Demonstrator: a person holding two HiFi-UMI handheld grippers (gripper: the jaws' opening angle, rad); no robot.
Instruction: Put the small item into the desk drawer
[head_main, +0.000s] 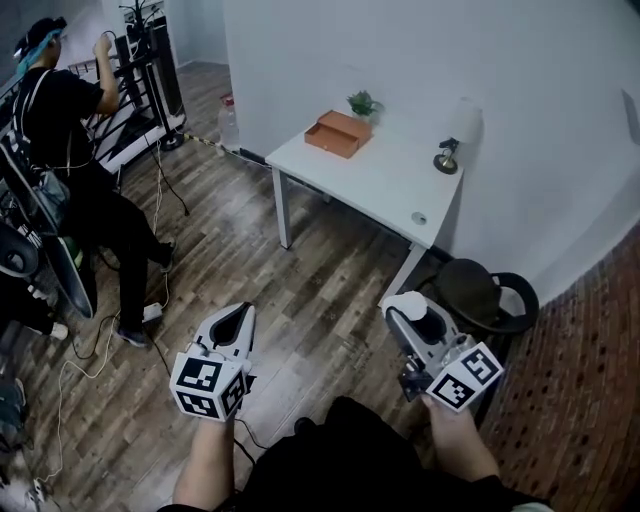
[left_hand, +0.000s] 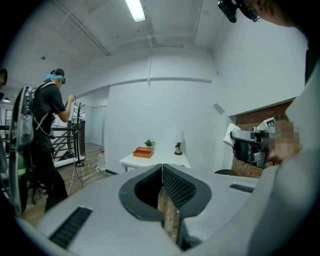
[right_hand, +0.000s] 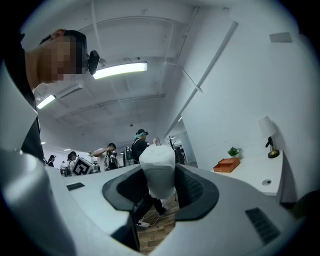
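Right now my right gripper has its jaws clamped on the small item, a white, soft-looking wad that stands taller than it is wide between the pads and pokes out past the tips. My left gripper hangs beside it with its jaws pressed together on nothing, so I take it as the free one for pulling a drawer. Both hover over the wooden floor, well apart from the desk. A dark chair sits just beyond the right gripper, between it and the desk's near corner. Farther on, the white tabletop lies ahead of both jaws, and I judge the right hand nearer to it. At its far end sit an orange box and a small plant, with a lamp toward the wall. I cannot make out a drawer front from here; the orange box may be it, so the item has to travel forward
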